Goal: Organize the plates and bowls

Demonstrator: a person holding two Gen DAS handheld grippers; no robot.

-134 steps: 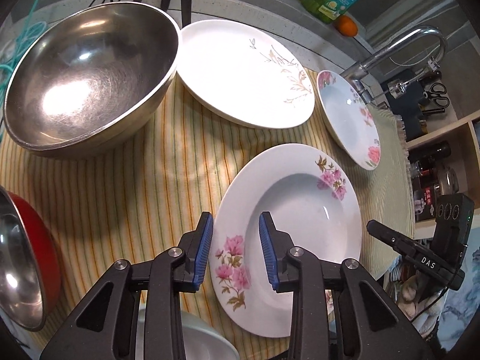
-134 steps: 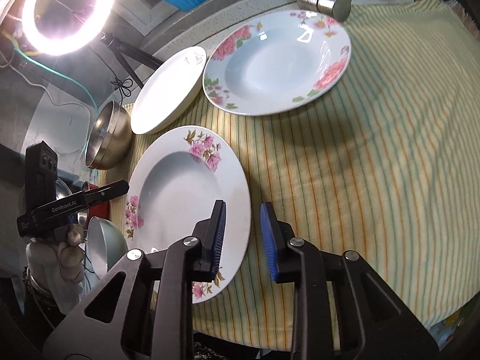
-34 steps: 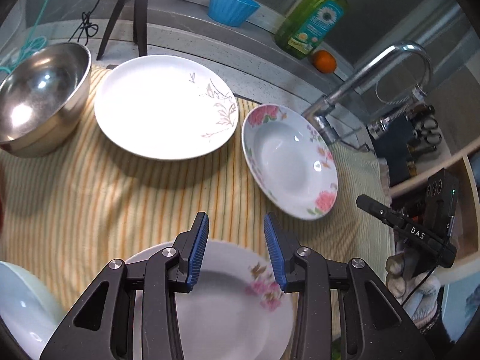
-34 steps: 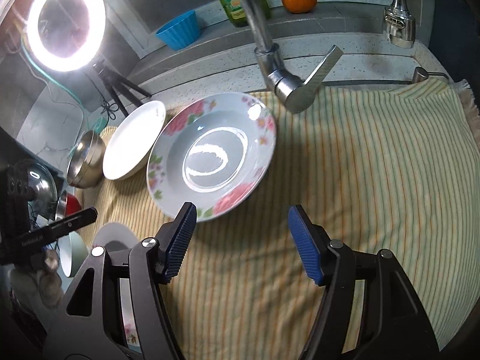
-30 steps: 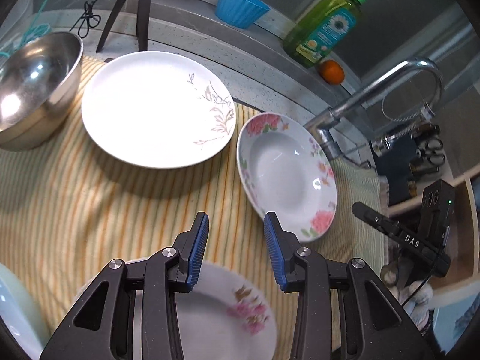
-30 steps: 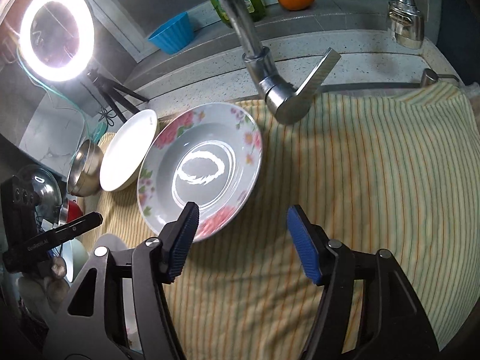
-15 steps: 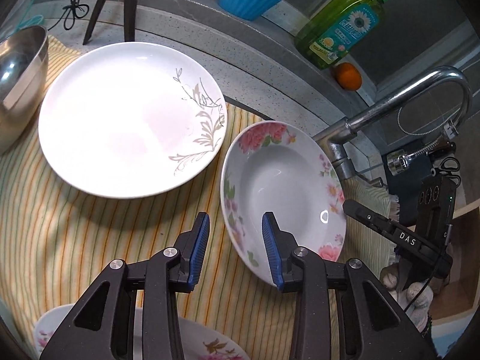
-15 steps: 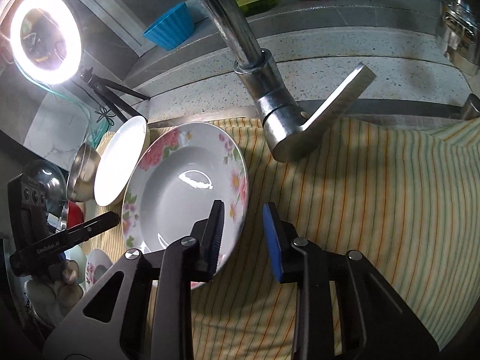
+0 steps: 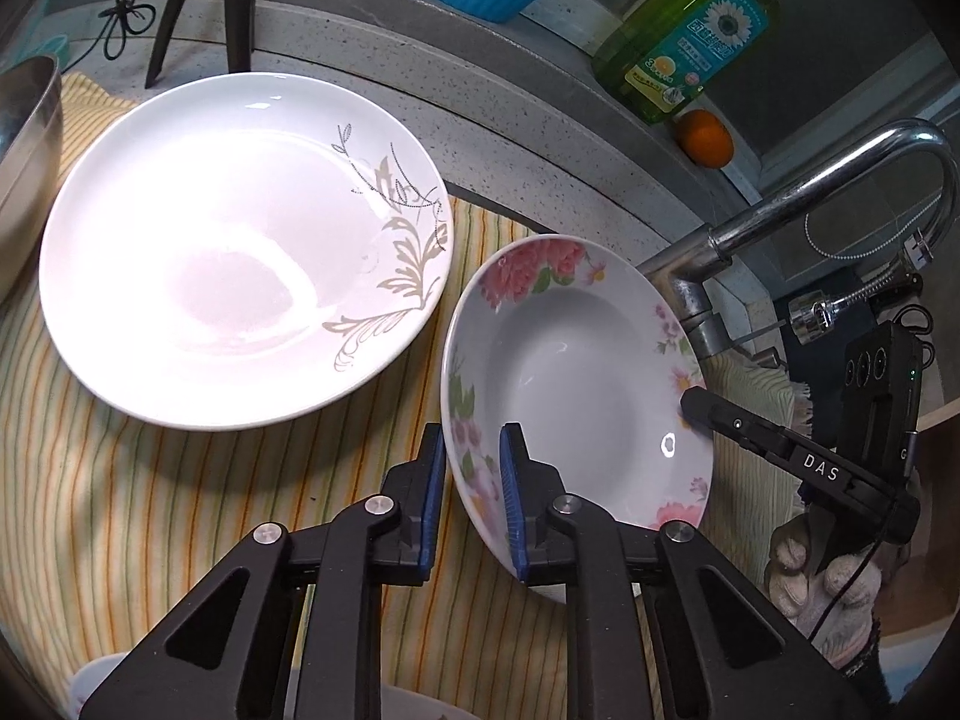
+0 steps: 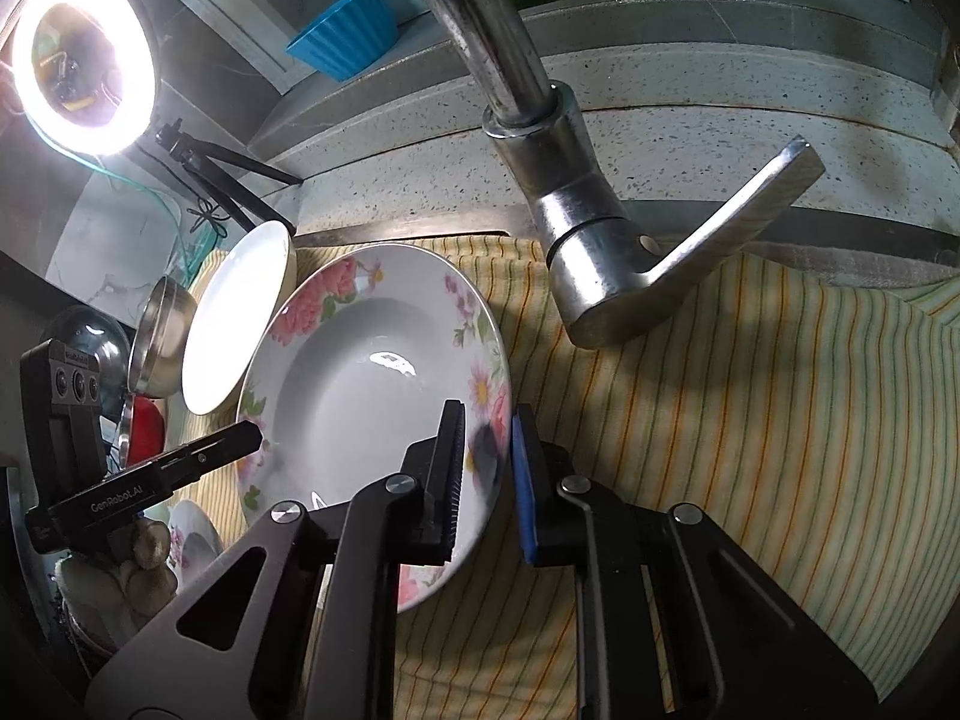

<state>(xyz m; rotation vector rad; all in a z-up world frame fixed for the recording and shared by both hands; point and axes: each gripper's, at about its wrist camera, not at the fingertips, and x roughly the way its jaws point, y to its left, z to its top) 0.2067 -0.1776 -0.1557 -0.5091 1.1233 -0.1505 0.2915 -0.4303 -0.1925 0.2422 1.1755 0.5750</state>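
The left tool (image 9: 471, 495) is closing on the near rim of the flower bowl (image 9: 576, 384), and the right tool (image 10: 486, 474) pinches its other rim. The bowl sits tilted on the striped cloth (image 9: 150, 510) by the tap (image 10: 576, 240). A white plate (image 9: 240, 246) lies beside it, toward the back edge.

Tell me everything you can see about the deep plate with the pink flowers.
The deep plate is round and glossy white, probably ceramic, with a sunken centre and a wide rim printed with pink flowers and green leaves. It looks empty and lies on the striped cloth beside the faucet. The left gripper and the right gripper each pinch its rim on opposite sides; the left jaws are closing on it.
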